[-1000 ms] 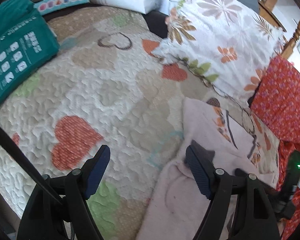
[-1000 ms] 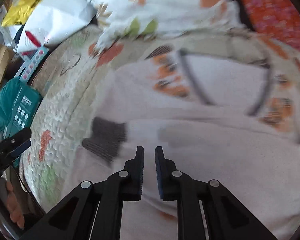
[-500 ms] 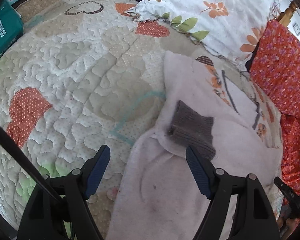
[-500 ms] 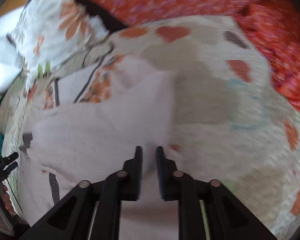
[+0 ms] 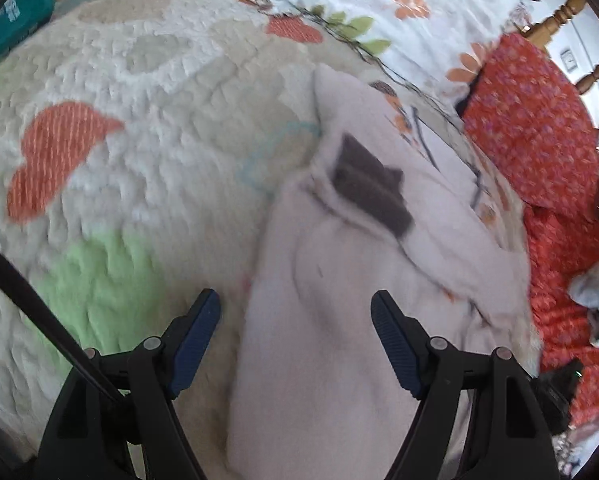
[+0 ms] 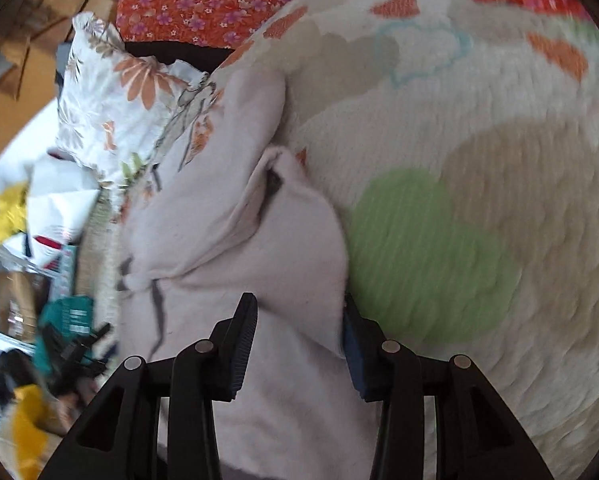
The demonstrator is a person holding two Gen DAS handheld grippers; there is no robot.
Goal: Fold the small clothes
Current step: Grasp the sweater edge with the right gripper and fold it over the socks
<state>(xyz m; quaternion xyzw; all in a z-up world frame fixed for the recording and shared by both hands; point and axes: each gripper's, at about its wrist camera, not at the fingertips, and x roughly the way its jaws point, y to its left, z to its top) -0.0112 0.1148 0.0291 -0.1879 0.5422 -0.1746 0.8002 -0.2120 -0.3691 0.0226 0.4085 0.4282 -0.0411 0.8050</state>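
Observation:
A pale pink child's top point(image 5: 339, 300) lies partly folded on the quilted bed cover point(image 5: 147, 128), one sleeve laid across its body with the dark grey cuff point(image 5: 369, 190) on top. My left gripper point(image 5: 295, 340) is open, its jaws wide apart over the lower part of the garment. In the right wrist view the same top point(image 6: 235, 240) lies bunched. My right gripper point(image 6: 299, 344) is open with the fabric's edge between its jaws, not pinched.
A white floral pillow point(image 5: 399, 12) and a red flowered pillow point(image 5: 539, 132) lie beyond the garment by a wooden headboard point(image 5: 559, 16). A teal package point(image 5: 11, 28) sits at the quilt's far left. Bags and clutter point(image 6: 39, 220) lie off the bed's side.
My right gripper has opened and swung round to the garment's other side. My left gripper has moved nearer over the garment, still open. The sleeve with the grey cuff now lies folded across the body.

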